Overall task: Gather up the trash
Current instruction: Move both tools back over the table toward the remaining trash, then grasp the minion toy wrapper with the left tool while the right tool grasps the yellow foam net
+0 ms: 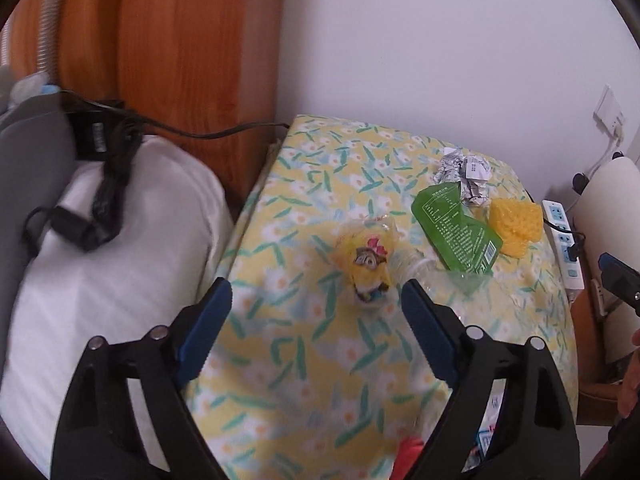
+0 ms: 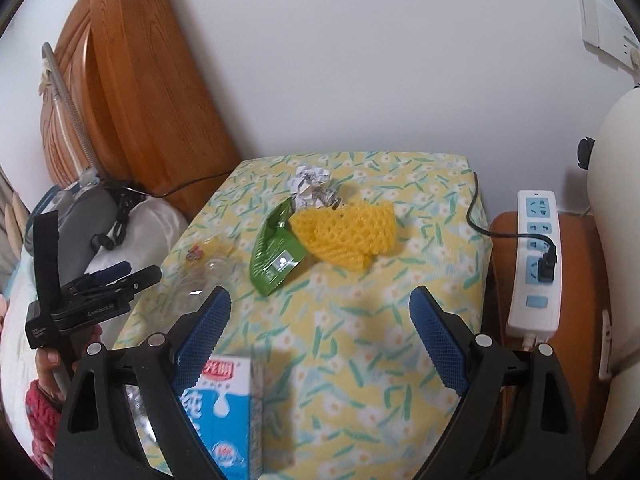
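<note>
- Left gripper (image 1: 316, 300), jaws open and empty — centre them on the clear plastic bottle (image 1: 376, 264) before closing.
- Right gripper (image 2: 320, 306), jaws open and empty — avoid toppling the milk carton (image 2: 224, 408) on the table (image 2: 360, 360).

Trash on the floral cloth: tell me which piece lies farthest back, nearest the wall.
The crumpled silver-white wrapper. It lies behind the green pouch and the yellow foam net.

Yellow floral cloth (image 2: 360, 340) w/ green leaves; green pouch (image 2: 276, 252); yellow foam net (image 2: 344, 232); blue-white milk carton (image 2: 224, 408).
</note>
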A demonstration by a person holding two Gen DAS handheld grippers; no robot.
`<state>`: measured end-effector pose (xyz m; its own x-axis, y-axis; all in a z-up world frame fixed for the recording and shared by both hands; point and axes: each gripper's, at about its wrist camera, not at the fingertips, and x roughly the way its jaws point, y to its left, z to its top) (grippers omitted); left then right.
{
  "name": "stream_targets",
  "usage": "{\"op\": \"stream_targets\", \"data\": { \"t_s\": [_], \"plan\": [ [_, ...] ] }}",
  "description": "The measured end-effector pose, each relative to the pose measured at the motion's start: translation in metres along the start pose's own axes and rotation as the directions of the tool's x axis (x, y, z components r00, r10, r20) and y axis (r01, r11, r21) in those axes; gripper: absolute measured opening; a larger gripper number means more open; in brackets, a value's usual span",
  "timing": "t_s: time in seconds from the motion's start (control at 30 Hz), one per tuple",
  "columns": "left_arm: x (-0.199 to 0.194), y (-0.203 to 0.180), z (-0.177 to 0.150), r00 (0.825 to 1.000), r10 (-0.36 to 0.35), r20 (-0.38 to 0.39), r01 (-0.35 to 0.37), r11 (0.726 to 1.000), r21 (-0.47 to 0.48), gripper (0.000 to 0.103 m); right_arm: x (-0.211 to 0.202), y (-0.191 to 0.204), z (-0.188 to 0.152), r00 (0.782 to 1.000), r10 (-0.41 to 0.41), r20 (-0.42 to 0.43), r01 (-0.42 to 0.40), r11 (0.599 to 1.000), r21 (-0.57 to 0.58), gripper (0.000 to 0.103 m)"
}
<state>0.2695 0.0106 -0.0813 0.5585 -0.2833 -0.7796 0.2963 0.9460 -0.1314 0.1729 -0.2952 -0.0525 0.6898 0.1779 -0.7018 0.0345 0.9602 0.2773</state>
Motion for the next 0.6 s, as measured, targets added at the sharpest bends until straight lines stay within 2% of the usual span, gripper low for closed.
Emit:
{"op": "stream_targets", "data": {
  "t_s": [0.2,0.3,0.4,0.53,0.6],
  "plan": [
    [0.024,-0.006,0.011,0.998,-0.046,-0.031,0.048,0.998,0.042,0.075,0.021,-0.010,0.013,1.000,-0.009,-0.009,0.009,1.000,0.016,0.090],
    [0.032,-0.012,0.011,0.997,-0.046,-0.059,0.050,0.996,0.068,0.063,0.030,-0.009,0.017,1.000,-0.008,-0.011,0.008,1.000,0.019,0.090],
    [0.038,-0.016,0.009,0.996,-0.058,-0.069,0.063,0.995,0.074,0.059,0.034,-0.008,0.018,1.000,-0.005,-0.010,0.005,1.000,0.017,0.090],
    [0.046,-0.019,0.007,0.991,-0.106,-0.084,0.111,0.993,0.051,0.056,0.036,-0.005,0.021,1.000,-0.029,-0.004,0.029,1.000,-0.006,0.090],
    [0.048,-0.019,0.008,0.988,-0.124,-0.088,0.127,0.991,0.034,0.051,0.038,-0.007,0.023,0.999,-0.038,-0.001,0.038,0.999,0.005,0.090]
  ]
}}
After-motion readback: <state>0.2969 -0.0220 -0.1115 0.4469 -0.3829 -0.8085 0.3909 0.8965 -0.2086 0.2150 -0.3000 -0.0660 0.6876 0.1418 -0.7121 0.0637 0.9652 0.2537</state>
